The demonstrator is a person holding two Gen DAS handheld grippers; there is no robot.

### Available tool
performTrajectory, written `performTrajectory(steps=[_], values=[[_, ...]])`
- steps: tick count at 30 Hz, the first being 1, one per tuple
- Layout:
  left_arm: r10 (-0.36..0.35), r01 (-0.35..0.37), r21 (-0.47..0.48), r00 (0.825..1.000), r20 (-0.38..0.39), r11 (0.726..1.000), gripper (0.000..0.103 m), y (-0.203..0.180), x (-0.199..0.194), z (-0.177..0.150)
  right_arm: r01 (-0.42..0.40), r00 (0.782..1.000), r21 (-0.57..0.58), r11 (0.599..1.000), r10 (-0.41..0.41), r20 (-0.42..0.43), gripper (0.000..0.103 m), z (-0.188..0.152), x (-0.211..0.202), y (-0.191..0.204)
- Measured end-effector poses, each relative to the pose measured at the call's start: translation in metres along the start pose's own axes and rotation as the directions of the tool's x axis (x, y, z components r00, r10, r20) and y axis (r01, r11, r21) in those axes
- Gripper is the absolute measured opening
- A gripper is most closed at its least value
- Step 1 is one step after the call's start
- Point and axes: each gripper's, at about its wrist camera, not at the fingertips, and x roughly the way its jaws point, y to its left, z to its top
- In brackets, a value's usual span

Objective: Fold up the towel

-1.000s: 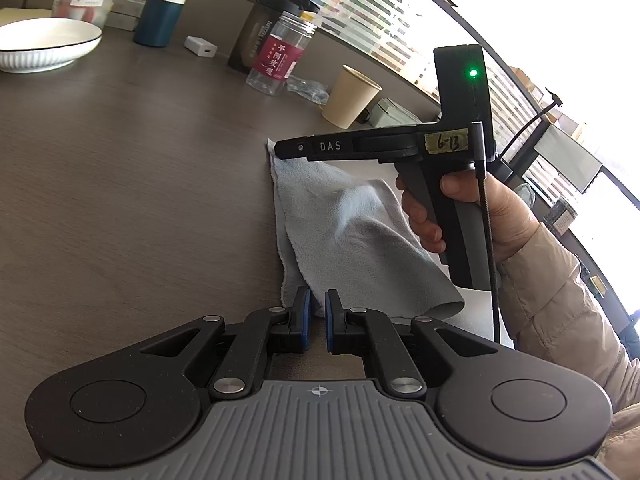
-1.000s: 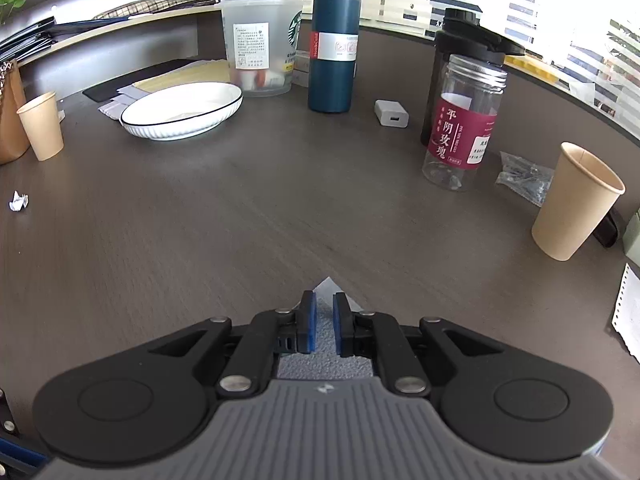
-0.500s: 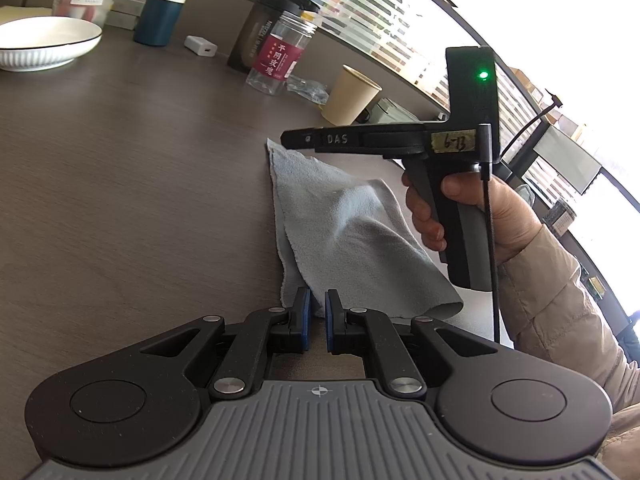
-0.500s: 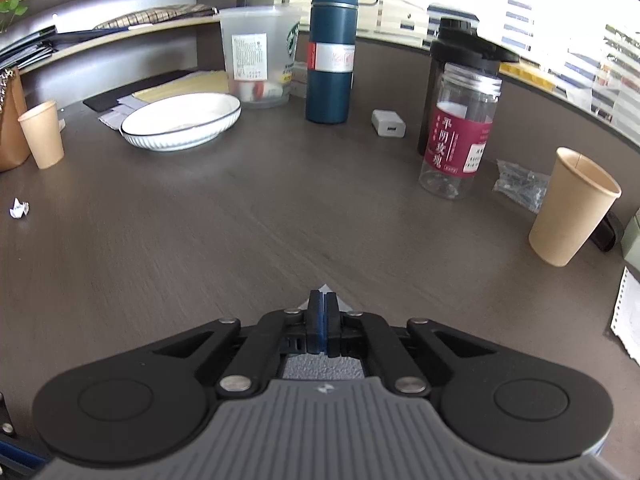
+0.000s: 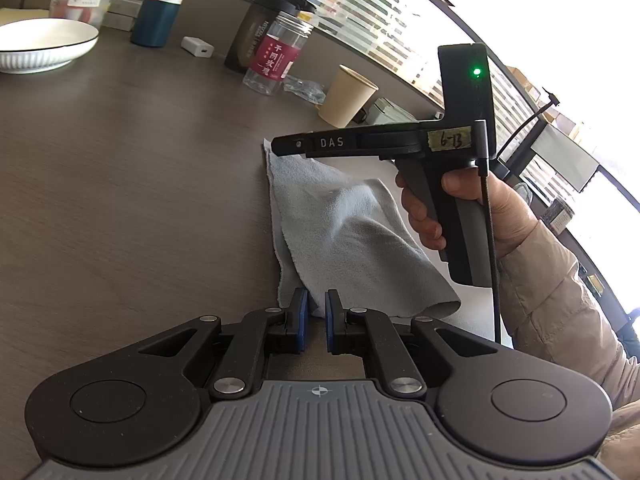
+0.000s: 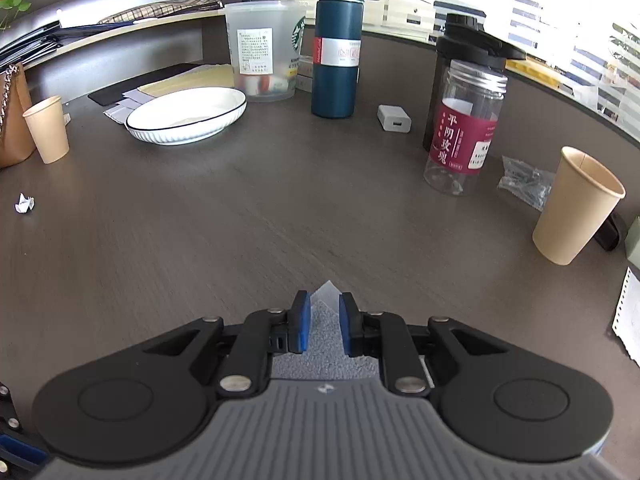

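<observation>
A light grey-blue towel [image 5: 344, 232] lies folded over on the dark wooden table, rumpled in the middle. My left gripper [image 5: 316, 312] is at its near corner with the fingers a narrow gap apart, the towel's edge just in front of them. My right gripper [image 6: 325, 320] is open over the towel's far corner [image 6: 329, 294], which shows between the blue pads. In the left wrist view the right gripper's black body [image 5: 400, 142] hovers over the towel's far end, held by a hand.
At the back stand a white bowl [image 6: 186, 120], a blue flask [image 6: 338, 40], a clear jar with a red label [image 6: 464, 132], a black shaker, a white charger [image 6: 394, 118] and paper cups [image 6: 576, 206]. White paper lies under the towel's right side [image 5: 476, 316].
My right gripper closed on the towel's far corner half a second ago and has now opened again, jaws apart. The left gripper's gap has widened slightly. The towel has stayed in place.
</observation>
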Motion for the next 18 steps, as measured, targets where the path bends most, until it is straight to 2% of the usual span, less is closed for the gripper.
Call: performTrajectory(steps=[5, 6, 7, 9, 18], values=[[-0.003, 0.003, -0.003, 1.0, 0.0, 1.0, 0.011, -0.0006, 0.0005, 0.0012, -0.007, 1.0, 0.005, 1.0, 0.007, 0.001, 0.019, -0.003, 0.0024, -0.0021], [-0.003, 0.003, -0.004, 1.0, 0.0, 1.0, 0.011, -0.0009, 0.0005, 0.0013, -0.01, 1.0, 0.002, 1.0, 0.01, 0.001, 0.017, -0.0033, 0.0023, -0.0019], [-0.003, 0.003, -0.005, 1.0, 0.0, 1.0, 0.011, -0.0015, 0.0005, 0.0013, -0.013, 1.0, -0.001, 1.0, 0.013, 0.002, 0.01, -0.0036, 0.0023, -0.0018], [-0.001, 0.001, -0.004, 1.0, 0.0, 1.0, 0.011, -0.0026, 0.0009, 0.001, -0.017, 1.0, -0.012, 1.0, 0.017, 0.002, 0.006, -0.0039, 0.0021, 0.0001], [-0.015, 0.015, 0.004, 1.0, -0.007, 1.0, 0.011, 0.0029, -0.0018, 0.0022, -0.006, 1.0, -0.015, 1.0, 0.007, 0.013, 0.005, -0.0028, -0.0001, 0.0011]])
